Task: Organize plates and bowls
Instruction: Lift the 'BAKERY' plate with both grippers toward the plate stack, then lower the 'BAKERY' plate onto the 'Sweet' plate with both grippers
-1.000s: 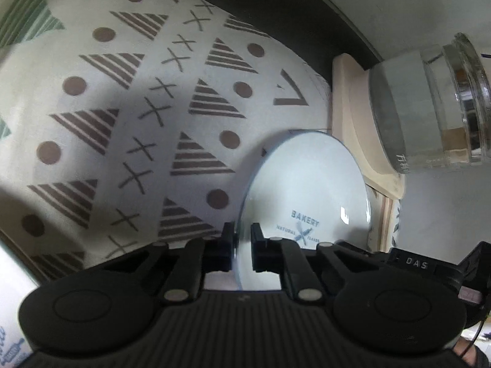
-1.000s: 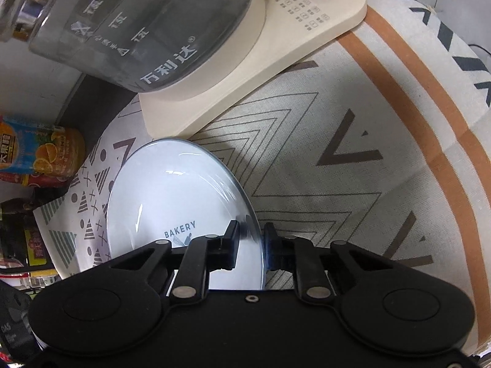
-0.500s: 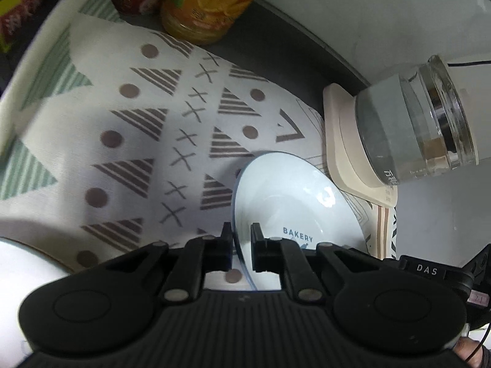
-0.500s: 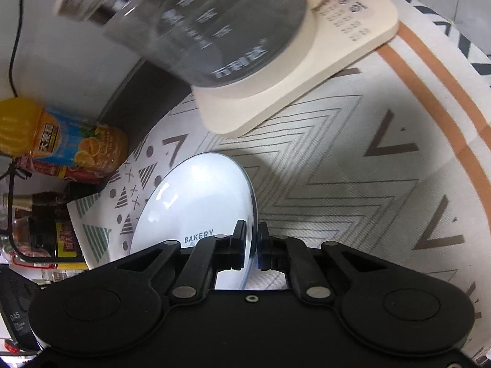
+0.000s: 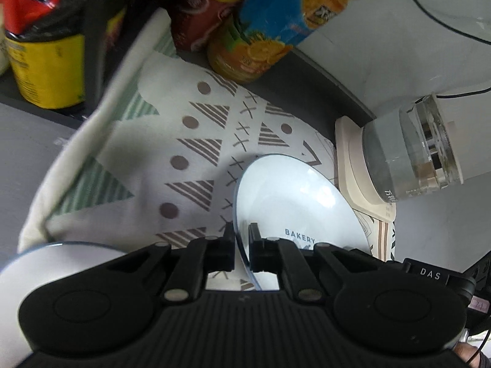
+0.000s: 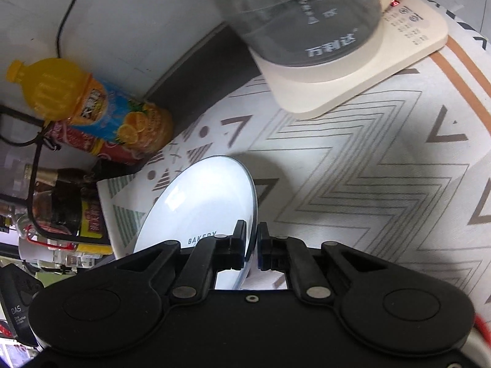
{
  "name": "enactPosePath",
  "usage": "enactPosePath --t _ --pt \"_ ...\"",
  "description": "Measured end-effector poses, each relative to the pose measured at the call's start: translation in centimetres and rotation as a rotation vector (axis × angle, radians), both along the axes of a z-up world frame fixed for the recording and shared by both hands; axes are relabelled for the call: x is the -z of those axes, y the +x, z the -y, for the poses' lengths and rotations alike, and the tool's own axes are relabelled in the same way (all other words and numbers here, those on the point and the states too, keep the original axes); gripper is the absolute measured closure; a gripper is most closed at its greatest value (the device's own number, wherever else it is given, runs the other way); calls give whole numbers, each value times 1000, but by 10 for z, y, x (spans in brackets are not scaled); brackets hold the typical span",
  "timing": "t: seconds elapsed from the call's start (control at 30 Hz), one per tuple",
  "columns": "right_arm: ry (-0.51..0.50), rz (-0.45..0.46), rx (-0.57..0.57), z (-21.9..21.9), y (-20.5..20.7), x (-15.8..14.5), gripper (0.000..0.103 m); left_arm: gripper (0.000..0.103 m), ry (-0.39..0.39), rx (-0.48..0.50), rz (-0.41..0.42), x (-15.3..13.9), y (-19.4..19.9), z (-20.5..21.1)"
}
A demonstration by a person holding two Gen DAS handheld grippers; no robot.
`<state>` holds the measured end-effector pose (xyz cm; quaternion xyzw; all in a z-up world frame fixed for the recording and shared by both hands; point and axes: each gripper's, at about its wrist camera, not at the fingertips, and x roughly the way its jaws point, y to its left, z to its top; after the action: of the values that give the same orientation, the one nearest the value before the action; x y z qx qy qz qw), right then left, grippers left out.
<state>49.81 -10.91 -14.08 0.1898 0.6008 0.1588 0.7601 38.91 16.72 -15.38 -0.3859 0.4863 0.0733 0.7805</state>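
Observation:
A pale blue plate [image 5: 288,196] printed "BAKERY" is held above the patterned cloth [image 5: 190,153]. My left gripper [image 5: 242,239] is shut on its left rim. My right gripper [image 6: 251,239] is shut on the opposite rim of the same plate [image 6: 202,202]. The plate hangs level between them, off the cloth. A second white dish [image 5: 46,263] shows at the lower left of the left wrist view, partly hidden by the gripper body.
A glass kettle [image 6: 307,15] stands on a cream base [image 6: 353,82] at the back. An orange juice bottle [image 6: 92,104] and dark bottles [image 5: 40,46] line the back left edge. A black cable [image 6: 67,9] runs down the wall.
Both grippers have lifted the plate up and back from the cloth. The bottles and more of the cloth have come into view. The right gripper closed onto the rim.

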Motion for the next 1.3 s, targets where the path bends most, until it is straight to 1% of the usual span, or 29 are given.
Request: enactPosePath --t 0.13,0.43,0.67,0.87,0.97,1.17,1.3 --pt "12 38 -10 -13 -11 -8 96 97 13 -9 29 -10 -15 -11" --pt "21 85 -44 -36 -38 -22 96 97 33 -28 64 -27 -46 -29" --pt "-3 131 -86 -48 -63 -35 95 97 14 -19 60 -28 -72 -36" --pt "-21 171 -141 -58 -84 -45 95 97 32 -18 87 -32 -100 -38" --pt "-23 187 -177 -63 -95 -50 94 97 21 -25 91 -32 -115 -41" --pt "-64 209 -278 -73 -117 -53 93 97 13 -57 70 -28 -139 -42" --pt "-71 206 -319 -77 -129 -50 93 97 13 -102 25 -26 -157 -40"
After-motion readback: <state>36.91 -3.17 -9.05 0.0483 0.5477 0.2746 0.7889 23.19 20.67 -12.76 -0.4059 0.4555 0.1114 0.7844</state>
